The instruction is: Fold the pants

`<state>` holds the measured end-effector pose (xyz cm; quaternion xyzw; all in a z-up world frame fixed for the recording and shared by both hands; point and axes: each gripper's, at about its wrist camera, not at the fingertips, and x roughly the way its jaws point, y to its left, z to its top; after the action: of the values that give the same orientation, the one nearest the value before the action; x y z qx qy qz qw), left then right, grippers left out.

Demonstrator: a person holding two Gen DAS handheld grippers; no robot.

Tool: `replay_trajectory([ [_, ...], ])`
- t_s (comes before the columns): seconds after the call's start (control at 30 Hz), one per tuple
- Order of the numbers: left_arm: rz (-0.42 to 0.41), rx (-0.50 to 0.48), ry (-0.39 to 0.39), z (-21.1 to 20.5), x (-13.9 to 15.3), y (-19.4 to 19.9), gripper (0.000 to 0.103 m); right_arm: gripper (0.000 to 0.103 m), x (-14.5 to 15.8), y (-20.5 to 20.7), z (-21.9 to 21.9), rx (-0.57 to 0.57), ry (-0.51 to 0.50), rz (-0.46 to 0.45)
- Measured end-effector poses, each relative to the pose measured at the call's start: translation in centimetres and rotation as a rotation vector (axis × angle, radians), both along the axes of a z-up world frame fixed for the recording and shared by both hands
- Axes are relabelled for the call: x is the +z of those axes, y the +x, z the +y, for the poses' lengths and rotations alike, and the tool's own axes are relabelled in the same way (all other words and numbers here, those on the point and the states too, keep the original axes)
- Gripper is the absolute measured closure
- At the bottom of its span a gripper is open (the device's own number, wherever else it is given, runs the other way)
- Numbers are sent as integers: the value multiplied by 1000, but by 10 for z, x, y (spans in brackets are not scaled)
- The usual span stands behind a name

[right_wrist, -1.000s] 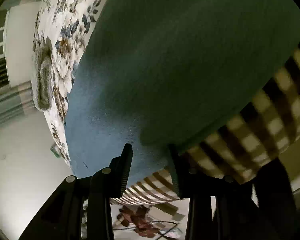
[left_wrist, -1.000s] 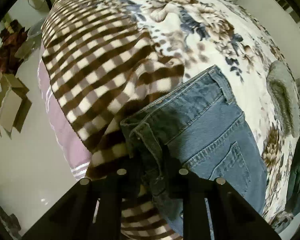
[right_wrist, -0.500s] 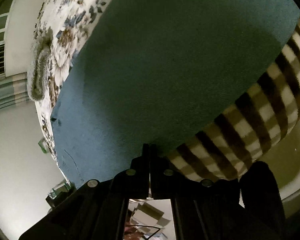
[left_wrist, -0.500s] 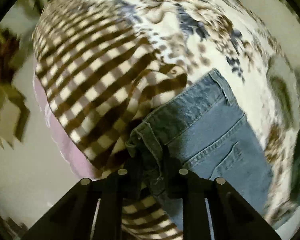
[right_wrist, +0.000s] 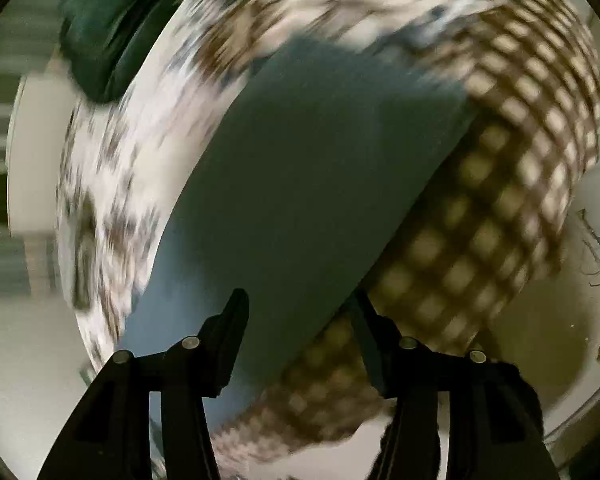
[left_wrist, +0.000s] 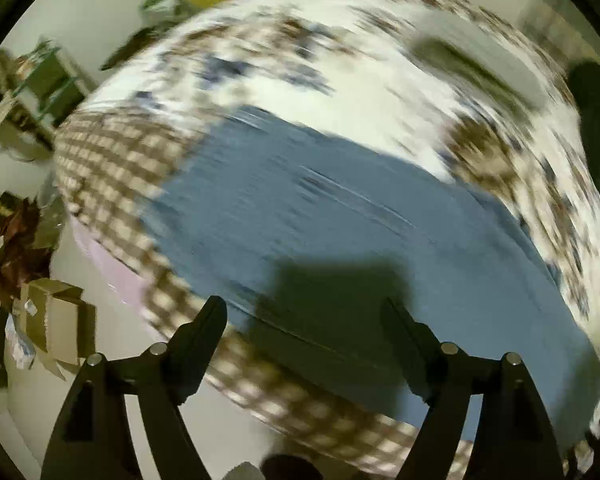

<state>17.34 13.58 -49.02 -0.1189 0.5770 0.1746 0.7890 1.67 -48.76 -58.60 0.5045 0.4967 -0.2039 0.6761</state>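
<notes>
The blue jeans (left_wrist: 320,216) lie flat on the bed, partly on a brown checked blanket (left_wrist: 112,168) and partly on a floral cover (left_wrist: 380,60). Both views are blurred by motion. My left gripper (left_wrist: 304,312) is open and empty, raised above the near edge of the jeans. In the right wrist view the jeans (right_wrist: 300,184) run as a long blue strip away from me. My right gripper (right_wrist: 300,308) is open and empty above their near end, beside the checked blanket (right_wrist: 500,184).
A dark green cushion (right_wrist: 108,28) lies at the far end of the bed. Cardboard boxes (left_wrist: 56,320) and clutter stand on the floor to the left. A grey patch (left_wrist: 460,60) sits on the floral cover.
Both grippers have opened and let go of the jeans. Both have pulled back and up, so the whole pair now shows lying flat.
</notes>
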Motion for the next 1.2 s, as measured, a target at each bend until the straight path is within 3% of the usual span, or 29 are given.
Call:
replay_trajectory([
  [0.07, 19, -51, -15, -49, -10, 1, 25, 48, -20, -2, -28, -37, 22, 1],
  [0.13, 40, -111, -27, -97, -22, 3, 25, 48, -44, -5, -50, -71, 112, -54],
  [0.23, 77, -211, -50, -169, -42, 4, 25, 48, -55, -8, -68, -111, 190, -224],
  [0.3, 99, -280, -67, -215, -57, 6, 25, 54, -54, -3, -76, -116, 206, -333],
  [0.47, 136, -392, -29, -284, -89, 10, 25, 54, -68, 29, -76, -40, 219, -389],
  [0.57, 127, -397, 17, -295, -102, 14, 23, 56, -80, 41, -76, -85, 260, -415],
  [0.67, 112, -375, -12, -288, -104, 18, 15, 86, -79, 48, -80, -110, 262, -429],
  [0.8, 127, -401, 5, -282, -110, 26, 0, 86, -92, 59, -74, -91, 260, -386],
  [0.9, 143, -418, -4, -277, -115, 33, 0, 86, -88, 61, -75, -74, 257, -369],
  [1.03, 145, -438, 12, -274, -113, 38, 0, 96, -73, 67, -74, -29, 184, -337],
  [1.2, 145, -439, 34, -279, -101, 34, 0, 98, -28, 77, -62, 50, 70, -325],
])
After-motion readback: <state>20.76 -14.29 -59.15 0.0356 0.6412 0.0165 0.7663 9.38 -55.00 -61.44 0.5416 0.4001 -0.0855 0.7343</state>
